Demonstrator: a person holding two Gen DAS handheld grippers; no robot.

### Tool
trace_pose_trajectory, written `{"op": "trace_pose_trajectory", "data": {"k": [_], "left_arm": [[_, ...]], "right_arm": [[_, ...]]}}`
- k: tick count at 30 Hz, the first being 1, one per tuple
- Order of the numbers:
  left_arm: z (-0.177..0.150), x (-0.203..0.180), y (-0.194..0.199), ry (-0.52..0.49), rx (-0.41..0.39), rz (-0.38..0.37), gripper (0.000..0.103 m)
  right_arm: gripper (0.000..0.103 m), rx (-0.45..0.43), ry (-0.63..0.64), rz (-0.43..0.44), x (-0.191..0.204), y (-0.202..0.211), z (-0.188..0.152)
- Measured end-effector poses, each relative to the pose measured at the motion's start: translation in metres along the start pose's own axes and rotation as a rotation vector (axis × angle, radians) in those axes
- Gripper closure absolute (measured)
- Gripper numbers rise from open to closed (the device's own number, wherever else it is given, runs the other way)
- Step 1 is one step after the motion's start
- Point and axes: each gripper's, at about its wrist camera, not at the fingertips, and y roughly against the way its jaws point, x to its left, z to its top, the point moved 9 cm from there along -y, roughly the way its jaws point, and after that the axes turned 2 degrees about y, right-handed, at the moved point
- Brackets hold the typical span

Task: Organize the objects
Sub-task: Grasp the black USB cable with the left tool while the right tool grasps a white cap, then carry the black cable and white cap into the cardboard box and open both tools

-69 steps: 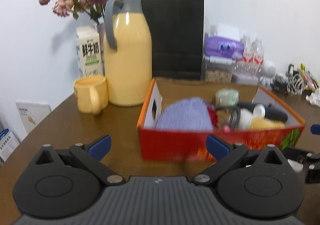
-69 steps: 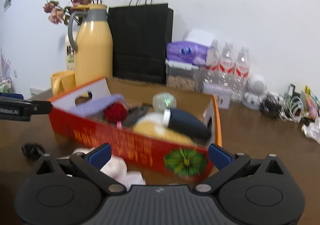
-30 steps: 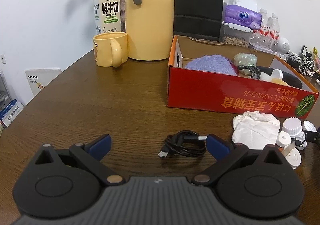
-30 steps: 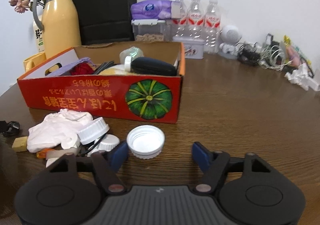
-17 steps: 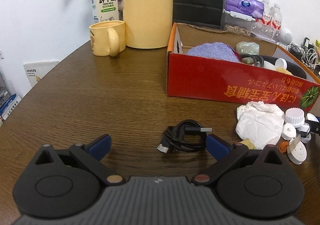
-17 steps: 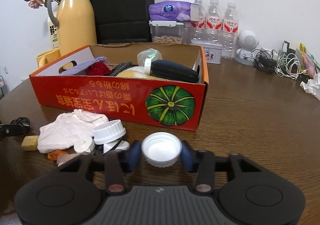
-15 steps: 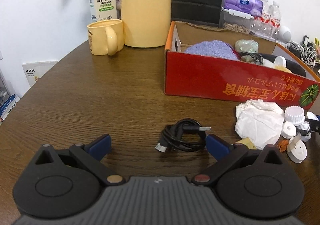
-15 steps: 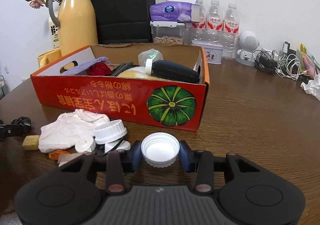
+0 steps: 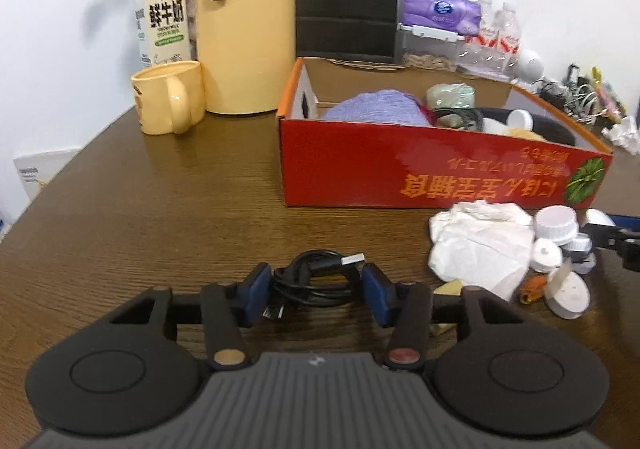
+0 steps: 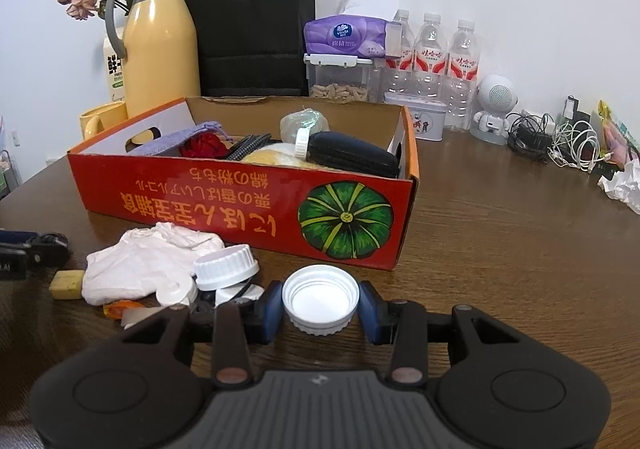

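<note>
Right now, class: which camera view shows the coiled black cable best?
The left wrist view: the coiled black cable lies centred between the left gripper pads, USB plug visible. In the right wrist view it sits at the far left edge, mostly hidden by that gripper.

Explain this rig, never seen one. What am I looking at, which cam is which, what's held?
No robot arm: a person carries a two-finger gripper in each hand, with a fisheye camera on each looking along its fingers. In the left wrist view, the left gripper has just been closing around a coiled black USB cable on the brown table. In the right wrist view, the right gripper is clamped on a white bottle cap. Ahead sits a red cardboard box with items already inside; beside it lie a crumpled white tissue and more caps.
</note>
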Motion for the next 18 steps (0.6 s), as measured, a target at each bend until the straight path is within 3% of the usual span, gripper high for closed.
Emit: {"op": "trace_pose_trajectory", "data": {"k": [7,11,18], "left_arm": [[0.003,0.001,0.003,0.008,-0.020,0.011,0.054],[0.010,0.005,0.011,0.025,-0.071,0.037,0.054],[0.034,-0.005,0.031,0.027,-0.143,0.020,0.054]], "right_arm": [[0.064,-0.014,0.007,-0.003,0.001,0.003,0.001],[0.064,-0.027,0.010,-0.007,0.001,0.004,0.003],[0.064,-0.141,0.039,-0.029,0.008,0.026,0.021]]}}
